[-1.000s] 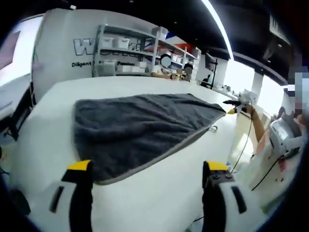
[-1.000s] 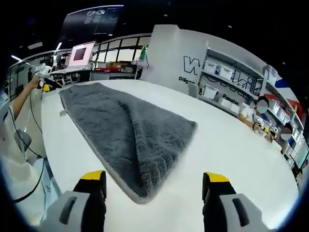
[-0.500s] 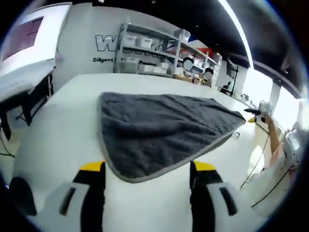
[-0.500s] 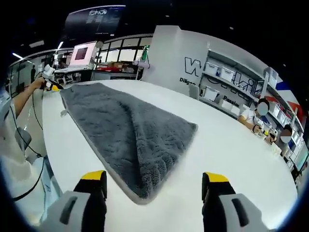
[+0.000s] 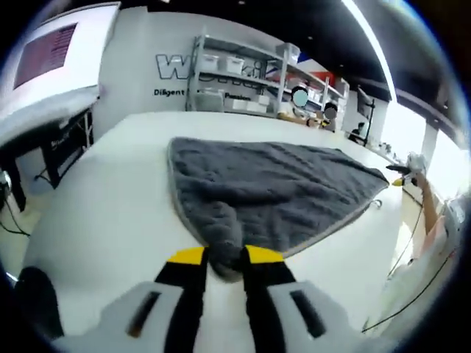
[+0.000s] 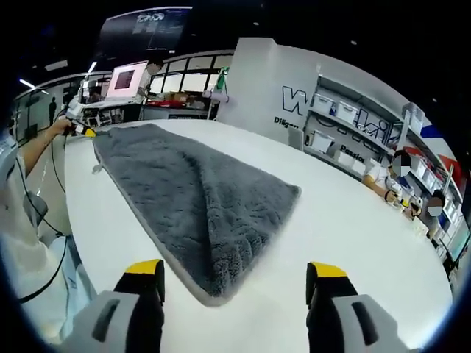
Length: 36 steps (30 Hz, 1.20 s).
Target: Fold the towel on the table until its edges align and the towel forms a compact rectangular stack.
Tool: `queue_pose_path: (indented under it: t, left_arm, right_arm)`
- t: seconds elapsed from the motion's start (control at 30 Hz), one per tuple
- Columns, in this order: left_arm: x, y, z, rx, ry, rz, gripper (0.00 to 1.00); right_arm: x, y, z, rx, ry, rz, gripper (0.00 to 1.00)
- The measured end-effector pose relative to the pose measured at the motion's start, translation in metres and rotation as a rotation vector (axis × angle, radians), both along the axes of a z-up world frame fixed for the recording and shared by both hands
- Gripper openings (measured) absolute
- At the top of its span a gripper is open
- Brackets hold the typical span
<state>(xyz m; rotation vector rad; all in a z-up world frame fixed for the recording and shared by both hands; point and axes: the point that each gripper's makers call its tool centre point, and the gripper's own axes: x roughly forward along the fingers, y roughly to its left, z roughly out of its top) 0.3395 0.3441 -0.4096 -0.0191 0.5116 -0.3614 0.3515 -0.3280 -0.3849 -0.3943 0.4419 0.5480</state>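
A dark grey towel (image 5: 280, 187) with a pale border lies folded on the white table (image 5: 110, 213). In the left gripper view its near corner is bunched up between the yellow-tipped jaws, and my left gripper (image 5: 224, 257) is shut on that corner. In the right gripper view the same towel (image 6: 191, 198) stretches away to the upper left, its near corner lying flat on the table (image 6: 353, 220) just ahead of the jaws. My right gripper (image 6: 234, 271) stands open, wide apart, with nothing between its fingers.
A person's hand with another yellow-tipped tool (image 6: 77, 129) hovers at the towel's far corner, seen too as a hand (image 5: 412, 173) at the table's right edge. Shelves with white boxes (image 5: 243, 73) stand behind the table. People sit at the far side (image 6: 401, 180).
My left gripper moved forward onto the towel's near corner and its jaws went from wide open to shut on it, bunching the cloth. The right gripper stayed open and nearly still.
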Motion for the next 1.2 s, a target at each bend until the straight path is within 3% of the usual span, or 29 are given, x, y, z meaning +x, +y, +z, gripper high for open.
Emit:
queue_pose_path:
  t: [0.13,0.47,0.87,1.07,1.2]
  left_arm:
    - [-0.003,-0.003,0.000,0.002,0.003,-0.015,0.11]
    - [-0.033,-0.004,0.002,0.034,0.038,-0.032,0.11]
    - [-0.055,0.014,0.003,0.045,0.057,0.013,0.11]
    - [-0.055,0.018,0.006,0.053,0.033,0.026,0.25]
    - [-0.051,0.014,0.018,0.023,-0.019,0.018,0.34]
  right_arm:
    - [0.000,0.001,0.000,-0.001,0.000,0.004,0.82]
    - [0.000,0.002,-0.006,-0.010,0.014,0.013,0.81]
    - [-0.002,0.004,-0.009,-0.011,0.019,0.024,0.80]
    - [-0.003,0.002,-0.009,-0.009,0.019,0.020,0.80]
    - [-0.003,0.004,-0.009,-0.008,0.017,0.024,0.80]
